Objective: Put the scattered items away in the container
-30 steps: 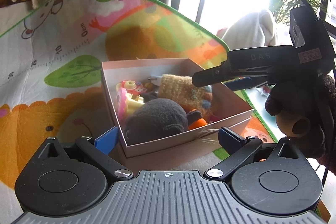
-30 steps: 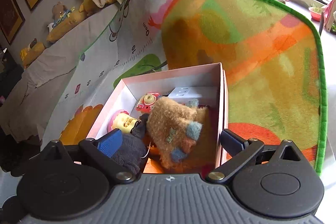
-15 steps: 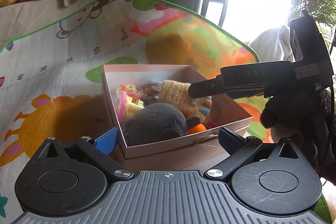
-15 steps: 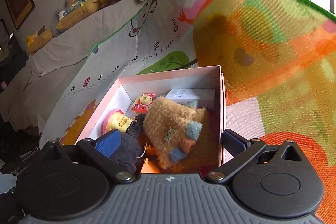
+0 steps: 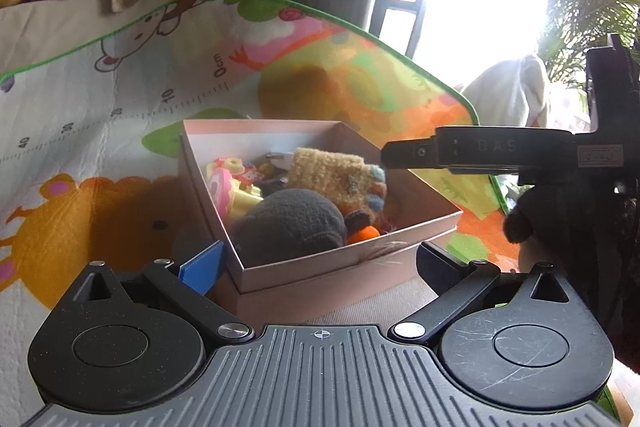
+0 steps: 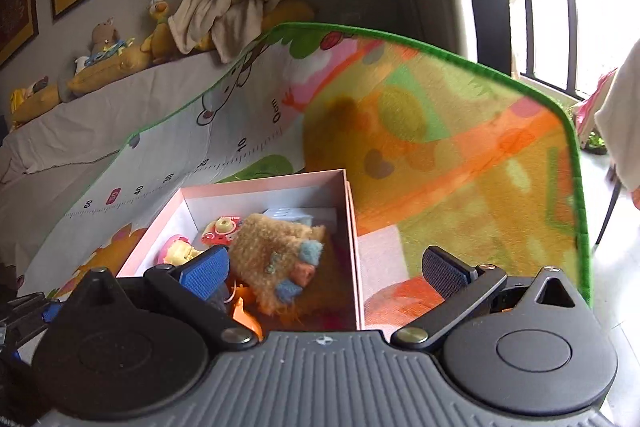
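Both the left claw [image 5: 318, 265] and right claw [image 6: 326, 267] are hovering wide and empty over the pink box [image 5: 320, 267] on the mat, its soft, light toys [image 5: 288, 227] probably squashing easily if pinched mid-body.

A colourful play mat [image 5: 120, 131] with a green edge, cartoon animals and a printed ruler scale covers the surface and fills the middle and left of both views, its far corner curling toward the window at upper right. Directly on it, at the centre of the left wrist view, sits a pink cardboard box [image 5: 320, 267] nested on its own lid. The same box [image 6: 256, 195] lies at lower centre of the right wrist view, with bare mat [image 6: 460, 155] to its right.
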`<state>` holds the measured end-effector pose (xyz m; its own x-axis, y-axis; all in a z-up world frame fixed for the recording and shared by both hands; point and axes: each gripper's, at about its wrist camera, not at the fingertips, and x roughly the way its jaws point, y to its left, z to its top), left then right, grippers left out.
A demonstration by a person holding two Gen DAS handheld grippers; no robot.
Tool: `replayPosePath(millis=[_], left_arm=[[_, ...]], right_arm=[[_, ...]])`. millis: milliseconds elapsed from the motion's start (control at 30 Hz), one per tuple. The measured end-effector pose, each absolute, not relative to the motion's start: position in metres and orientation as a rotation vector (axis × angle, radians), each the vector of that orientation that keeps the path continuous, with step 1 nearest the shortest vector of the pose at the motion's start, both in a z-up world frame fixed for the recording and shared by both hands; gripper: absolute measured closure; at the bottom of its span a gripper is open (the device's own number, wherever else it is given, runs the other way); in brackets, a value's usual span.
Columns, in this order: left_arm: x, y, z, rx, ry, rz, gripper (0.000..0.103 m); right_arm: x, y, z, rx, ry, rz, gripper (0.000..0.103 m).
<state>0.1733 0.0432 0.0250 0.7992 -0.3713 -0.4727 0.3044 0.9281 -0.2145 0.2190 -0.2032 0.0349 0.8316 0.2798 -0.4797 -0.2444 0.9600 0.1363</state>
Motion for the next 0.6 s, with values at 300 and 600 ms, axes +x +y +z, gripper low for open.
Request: replayPosePath(millis=[300, 600], left_arm=[[0.140, 0.045, 0.019, -0.115, 0.569, -0.181, 0.000], [0.096, 0.017, -0.011, -0.002, 0.649, 0.010, 0.000]], right_arm=[[0.146, -0.217, -0.012, 0.068, 0.699, 0.318, 0.000], [0.140, -0.202, -0.035, -0.068, 0.763, 0.260, 0.000]])
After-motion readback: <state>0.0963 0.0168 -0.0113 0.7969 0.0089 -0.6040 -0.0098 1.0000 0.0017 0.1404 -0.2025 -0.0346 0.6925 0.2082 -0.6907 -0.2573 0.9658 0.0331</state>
